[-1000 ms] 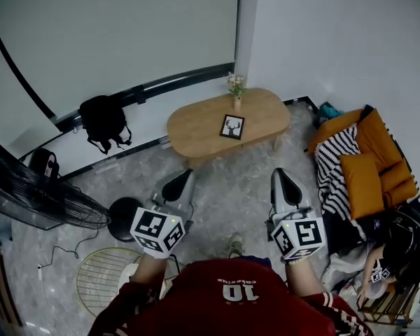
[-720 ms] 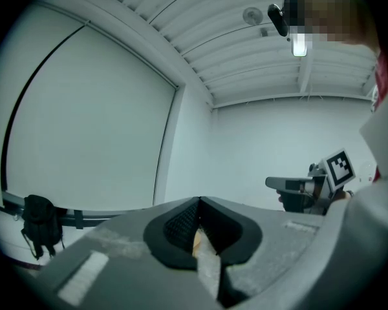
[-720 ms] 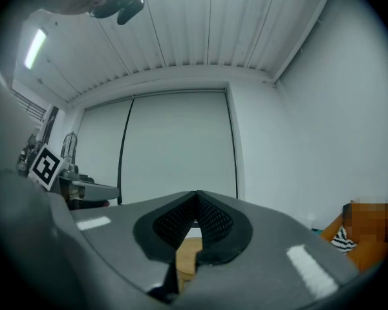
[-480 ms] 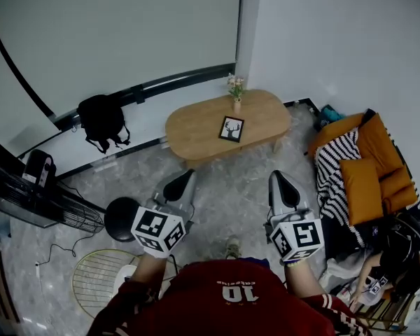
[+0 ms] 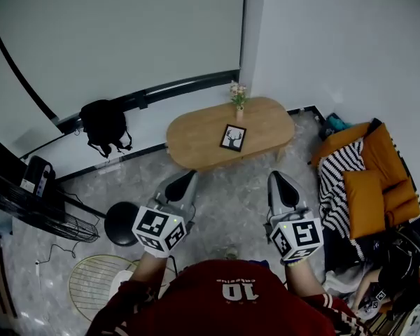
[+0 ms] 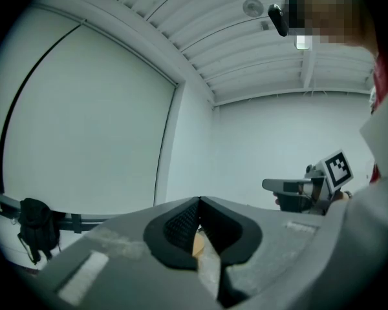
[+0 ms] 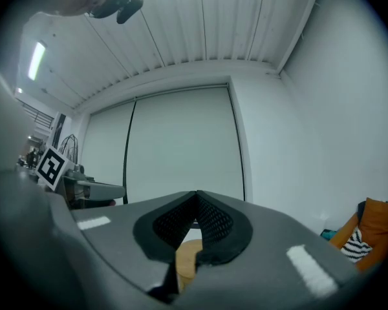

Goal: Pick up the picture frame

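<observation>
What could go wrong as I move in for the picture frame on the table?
1. The picture frame seems to lie flat on the wooden table, so little edge is exposed; a gripper may push it along instead of catching it.
2. The flower vase stands just beyond the frame; overreaching could tip it.
3. The left gripper and right gripper are both shut and need opening before contact.

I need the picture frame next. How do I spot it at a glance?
Look for the oval wooden table by the far wall. The picture frame lies flat near the table's middle. It is a black-edged rectangle with a white print, unlike the small vase of flowers standing upright at the table's far edge.
</observation>
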A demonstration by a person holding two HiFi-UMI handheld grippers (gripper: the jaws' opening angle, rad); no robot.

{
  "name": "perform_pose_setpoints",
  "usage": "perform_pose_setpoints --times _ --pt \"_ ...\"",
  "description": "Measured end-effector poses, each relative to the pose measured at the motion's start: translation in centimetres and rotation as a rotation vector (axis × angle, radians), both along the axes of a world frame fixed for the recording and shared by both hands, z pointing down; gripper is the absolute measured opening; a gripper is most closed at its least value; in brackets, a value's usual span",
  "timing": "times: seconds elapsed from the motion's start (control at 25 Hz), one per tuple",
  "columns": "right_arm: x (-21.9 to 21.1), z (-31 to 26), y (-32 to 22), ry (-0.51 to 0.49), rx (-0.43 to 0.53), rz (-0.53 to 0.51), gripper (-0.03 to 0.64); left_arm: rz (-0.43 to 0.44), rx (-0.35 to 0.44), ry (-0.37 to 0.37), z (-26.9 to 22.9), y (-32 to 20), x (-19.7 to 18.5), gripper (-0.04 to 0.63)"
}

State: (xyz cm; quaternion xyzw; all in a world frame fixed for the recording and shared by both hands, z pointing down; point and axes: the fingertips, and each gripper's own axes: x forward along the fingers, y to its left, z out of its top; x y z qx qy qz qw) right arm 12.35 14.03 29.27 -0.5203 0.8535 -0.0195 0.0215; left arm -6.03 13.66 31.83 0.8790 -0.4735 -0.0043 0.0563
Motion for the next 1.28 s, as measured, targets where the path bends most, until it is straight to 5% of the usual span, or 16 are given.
perform_pose_setpoints --times 0.68,1.28 --pt "5.1 1.7 -7.6 -0.052 -0.038 -0.057 -0.011 -0.019 -0.002 -0.084 0.5 -6.8 4.8 0.002" --pt "5.8 4.5 -13.1 -0.057 -0.11 -0.026 -0.011 -0.014 -0.066 -0.085 2.9 -12.2 4.5 0.002"
